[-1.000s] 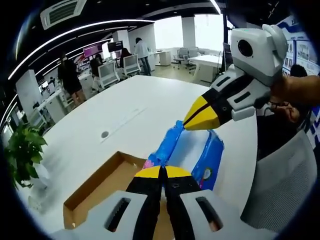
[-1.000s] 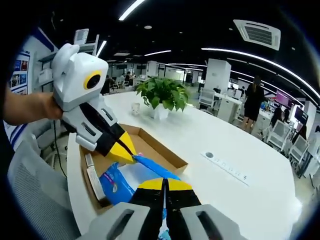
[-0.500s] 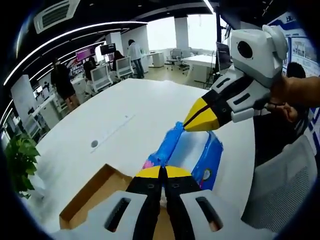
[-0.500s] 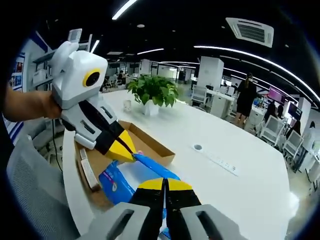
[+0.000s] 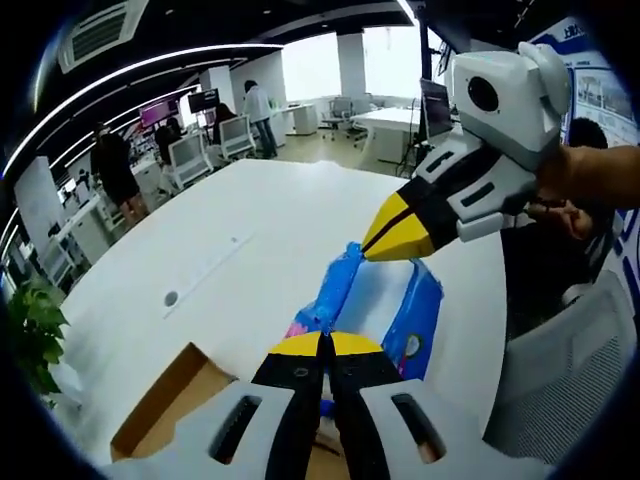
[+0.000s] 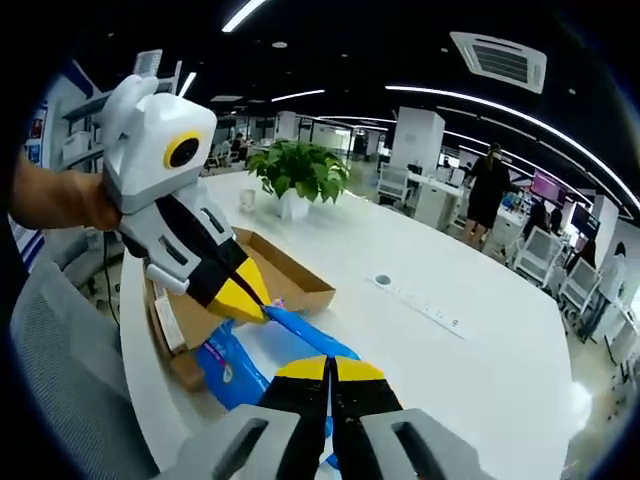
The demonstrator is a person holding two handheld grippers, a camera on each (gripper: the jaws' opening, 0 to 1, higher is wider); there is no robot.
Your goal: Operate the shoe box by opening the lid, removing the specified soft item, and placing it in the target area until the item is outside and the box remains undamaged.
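Note:
A blue soft pack (image 5: 392, 300) hangs stretched between both grippers above the white table (image 5: 240, 250). My left gripper (image 5: 322, 344) is shut on its near end. The right gripper (image 5: 372, 248) comes in from the right, its yellow tips shut on the far end. In the right gripper view, my right gripper (image 6: 329, 366) is shut on the blue pack (image 6: 240, 352), and the left gripper (image 6: 258, 312) pinches the other end. The open cardboard shoe box (image 5: 160, 405) lies at the lower left; in the right gripper view the shoe box (image 6: 290, 275) sits behind the pack.
A potted plant (image 6: 300, 170) stands beyond the box. A grey mesh chair (image 5: 560, 390) is close at the table edge. A round socket (image 6: 381, 281) and a cable strip sit mid-table. People stand among desks far back (image 5: 115, 170).
Both grippers, still shut on the blue pack, have carried it away from the box; the box and plant have slid toward the edge of each view.

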